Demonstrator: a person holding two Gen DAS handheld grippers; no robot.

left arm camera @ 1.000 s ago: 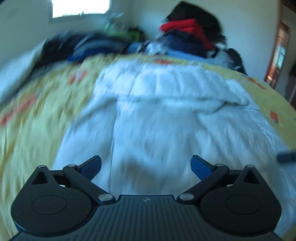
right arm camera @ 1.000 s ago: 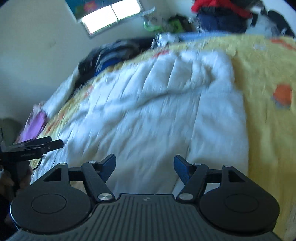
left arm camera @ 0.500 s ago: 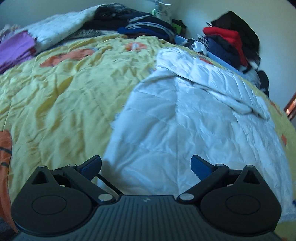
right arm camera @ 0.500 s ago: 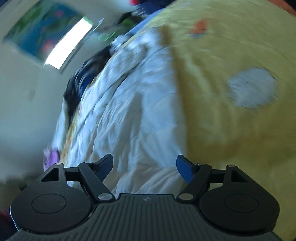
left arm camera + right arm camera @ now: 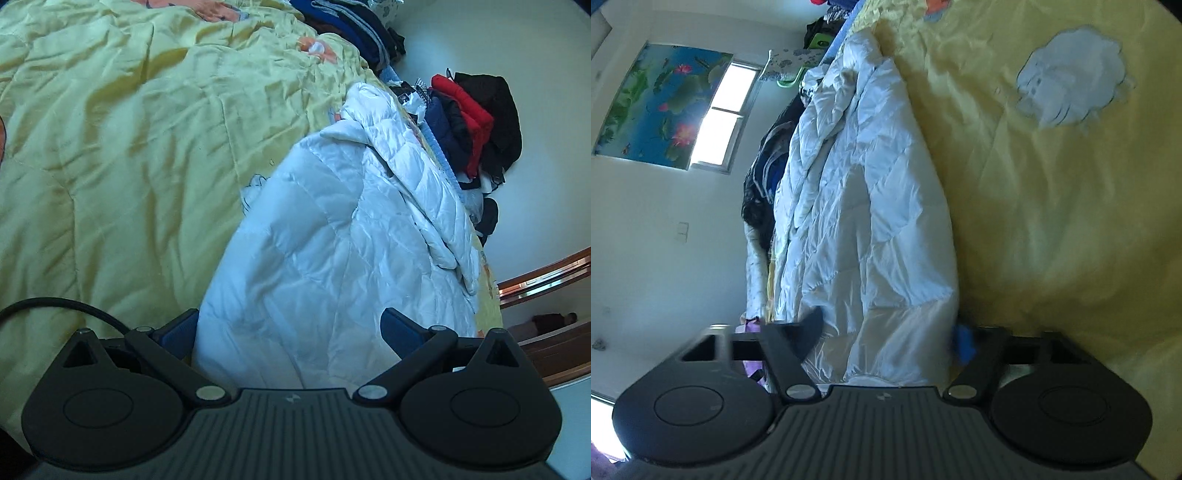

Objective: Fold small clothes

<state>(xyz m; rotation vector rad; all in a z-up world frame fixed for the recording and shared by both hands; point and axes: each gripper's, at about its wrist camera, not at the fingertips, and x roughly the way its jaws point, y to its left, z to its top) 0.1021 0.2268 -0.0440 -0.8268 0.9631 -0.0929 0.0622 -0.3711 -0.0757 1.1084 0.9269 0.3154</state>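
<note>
A white quilted jacket [image 5: 332, 240] lies spread on a yellow bedspread [image 5: 110, 147]. My left gripper [image 5: 290, 330] is open at the jacket's near edge, with the left corner of the hem lying between its blue fingertips [image 5: 397, 326]. In the right wrist view the same jacket [image 5: 868, 203] stretches away from my right gripper [image 5: 886, 338]. Its jaws are closing and blurred, with the jacket's near right corner between them. I cannot see the pads pressing the fabric.
Red, navy and black clothes are piled [image 5: 476, 122] at the far edge of the bed, with more dark clothes [image 5: 761, 184] beyond the jacket. A black cable [image 5: 55, 304] loops over the bedspread by the left gripper. A window [image 5: 720, 114] and poster [image 5: 657, 107] are on the wall.
Both grippers rolled and came down to the jacket's near edge, one at each corner. The right gripper's fingers are now blurred as they start to close on the hem.
</note>
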